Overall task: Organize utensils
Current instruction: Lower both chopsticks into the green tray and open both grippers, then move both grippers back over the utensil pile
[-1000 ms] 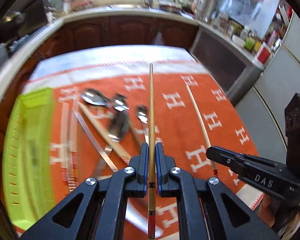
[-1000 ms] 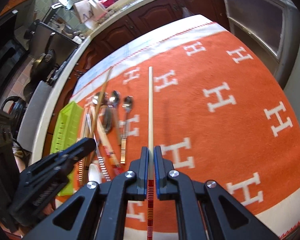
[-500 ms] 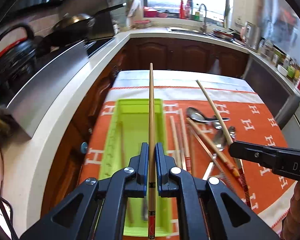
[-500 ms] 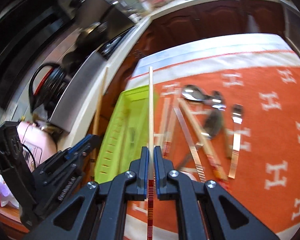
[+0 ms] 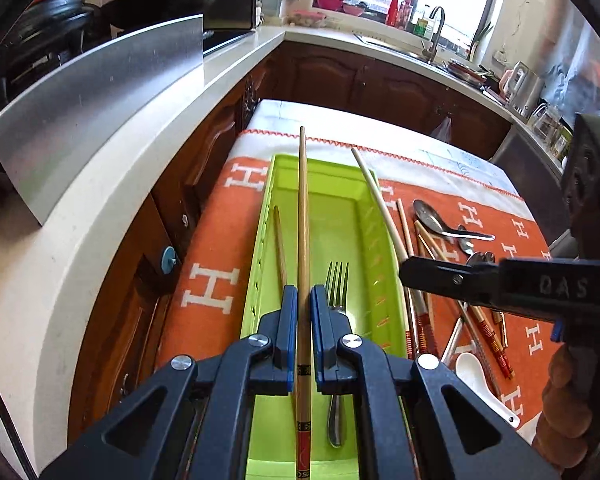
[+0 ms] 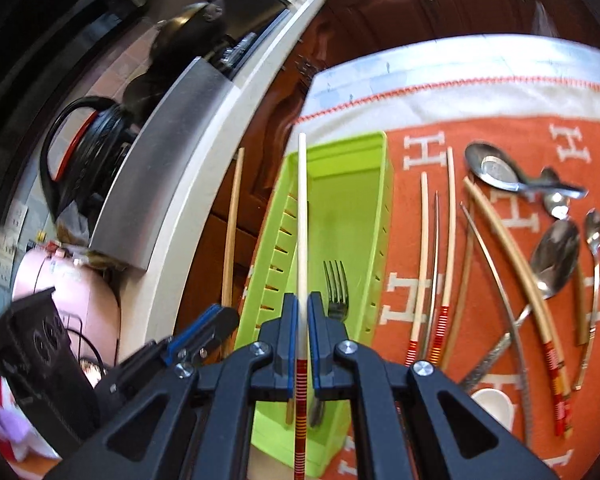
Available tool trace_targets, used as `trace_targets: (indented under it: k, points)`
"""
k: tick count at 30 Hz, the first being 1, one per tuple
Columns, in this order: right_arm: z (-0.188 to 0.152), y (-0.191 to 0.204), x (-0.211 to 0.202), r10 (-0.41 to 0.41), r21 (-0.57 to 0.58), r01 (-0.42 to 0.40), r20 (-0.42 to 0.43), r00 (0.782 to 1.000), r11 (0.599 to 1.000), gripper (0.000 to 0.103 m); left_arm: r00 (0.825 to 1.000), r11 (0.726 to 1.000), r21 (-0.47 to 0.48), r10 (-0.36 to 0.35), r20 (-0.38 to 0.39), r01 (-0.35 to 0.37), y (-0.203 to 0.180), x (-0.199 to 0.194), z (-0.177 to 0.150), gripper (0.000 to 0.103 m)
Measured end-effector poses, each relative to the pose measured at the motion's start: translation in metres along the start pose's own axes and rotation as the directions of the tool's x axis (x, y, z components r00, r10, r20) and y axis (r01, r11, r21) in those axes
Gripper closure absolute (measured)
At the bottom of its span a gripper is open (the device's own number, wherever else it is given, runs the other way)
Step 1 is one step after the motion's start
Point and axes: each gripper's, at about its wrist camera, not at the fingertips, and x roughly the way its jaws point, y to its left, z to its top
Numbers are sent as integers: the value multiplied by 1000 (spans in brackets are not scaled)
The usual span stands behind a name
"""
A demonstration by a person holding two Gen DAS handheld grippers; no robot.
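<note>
My left gripper (image 5: 302,300) is shut on a brown wooden chopstick (image 5: 302,216) and holds it lengthwise above the lime green tray (image 5: 380,232). My right gripper (image 6: 302,308) is shut on a pale chopstick (image 6: 301,216) with a red striped end, also above the tray (image 6: 376,208). In the left wrist view the right gripper (image 5: 416,276) and its pale chopstick (image 5: 380,208) stand over the tray's right rim. A fork (image 5: 337,284) and one brown chopstick (image 5: 280,244) lie in the tray. The fork also shows in the right wrist view (image 6: 335,284).
Several chopsticks (image 6: 422,240), metal spoons (image 6: 496,172) and a white ceramic spoon (image 5: 476,376) lie on the orange cloth (image 5: 212,280) right of the tray. A white counter (image 5: 100,184) with a steel panel (image 5: 92,92) runs along the left, close beside the table edge.
Both grippers have swung left from over the orange cloth to over the green tray, each still holding its chopstick. They now sit lower and closer to the tray.
</note>
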Motion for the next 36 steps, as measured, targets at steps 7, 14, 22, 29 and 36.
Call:
trace_targets:
  k: [7, 14, 22, 29, 36]
  points:
    - [-3, -3, 16, 2, 6, -2, -68, 998, 1000, 95, 1000, 1000, 13, 20, 21, -20, -5, -8, -3, 76]
    - [-17, 5, -2, -44, -87, 42, -21, 999, 995, 95, 997, 999, 33, 40, 67, -42, -15, -30, -3, 68]
    - [-33, 5, -34, -89, -158, 95, 43, 995, 983, 95, 991, 996, 24, 79, 110, -82, -22, -55, -6, 58]
    - [-43, -6, -59, -109, -163, 122, 82, 991, 979, 95, 988, 992, -27, 123, 97, -121, -21, -61, -14, 42]
    - [-52, -25, -90, -120, -142, 140, 138, 983, 980, 95, 988, 989, -76, 134, 76, -128, -26, -60, -21, 16]
